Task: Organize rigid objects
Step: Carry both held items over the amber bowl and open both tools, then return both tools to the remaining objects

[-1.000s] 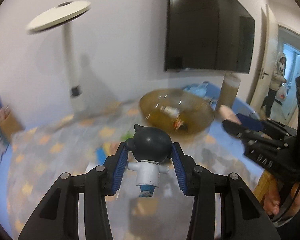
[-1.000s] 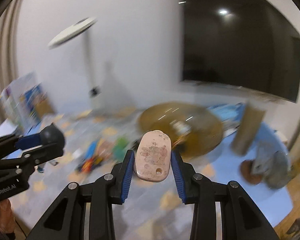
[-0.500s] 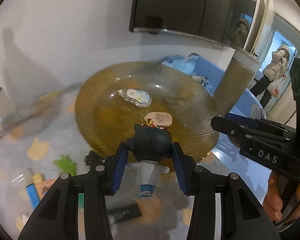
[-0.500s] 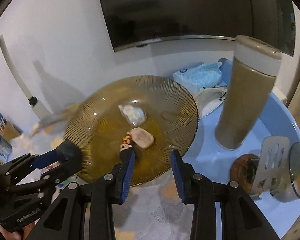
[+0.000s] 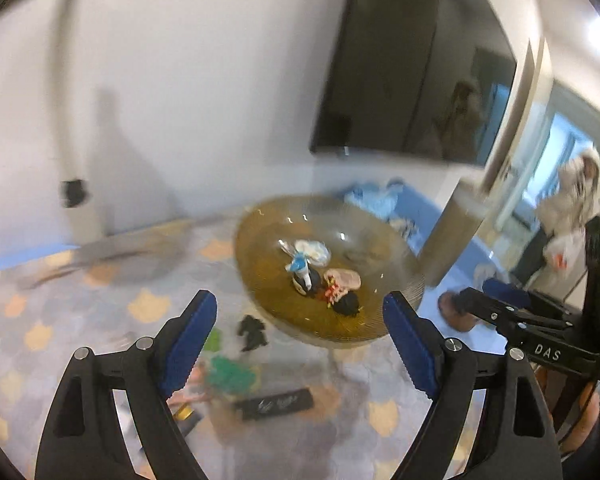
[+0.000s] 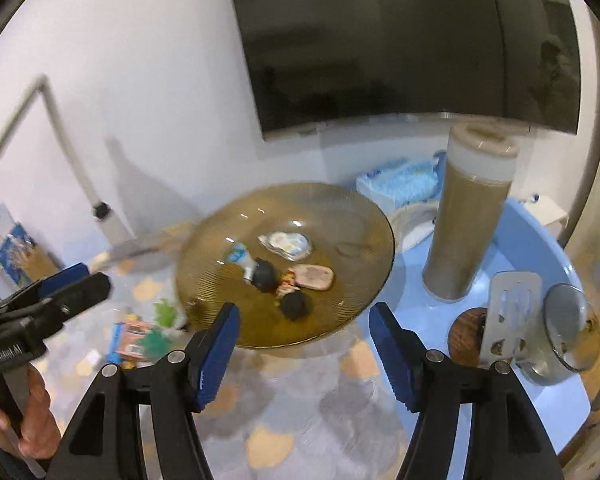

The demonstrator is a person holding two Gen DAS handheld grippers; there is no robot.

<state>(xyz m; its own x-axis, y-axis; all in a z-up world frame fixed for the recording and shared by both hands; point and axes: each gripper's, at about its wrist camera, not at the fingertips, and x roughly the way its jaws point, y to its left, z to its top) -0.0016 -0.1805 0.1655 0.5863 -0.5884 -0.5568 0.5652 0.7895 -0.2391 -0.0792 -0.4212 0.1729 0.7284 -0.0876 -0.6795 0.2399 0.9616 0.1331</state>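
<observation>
The amber glass plate [image 5: 260,240] [image 6: 220,240] stands on the patterned tablecloth. In it lie a black-haired figurine in a white coat [image 5: 305,277] [image 6: 260,272], a flat pink stone [image 5: 346,279] [image 6: 314,276], a second small figurine [image 6: 294,300] and a white wrapped item [image 6: 286,244]. My left gripper [image 5: 300,320] [image 6: 94,278] hangs just short of the plate's near rim, jaws opening, nothing between them. My right gripper [image 6: 304,328] [image 5: 476,294] hovers at the near rim too, jaws opening and empty.
Small toys lie on the cloth left of the plate: a black one [image 5: 252,330], a green one [image 5: 228,372], a black bar [image 5: 276,400]. A tall cylinder [image 6: 468,216], a spatula [image 6: 508,312] and a glass lid [image 6: 568,328] stand right. A person [image 5: 572,200] is in the doorway.
The left gripper let go of the figurine and the right let go of the pink stone; both now lie in the plate. Both grippers opened wide and drew back from the plate.
</observation>
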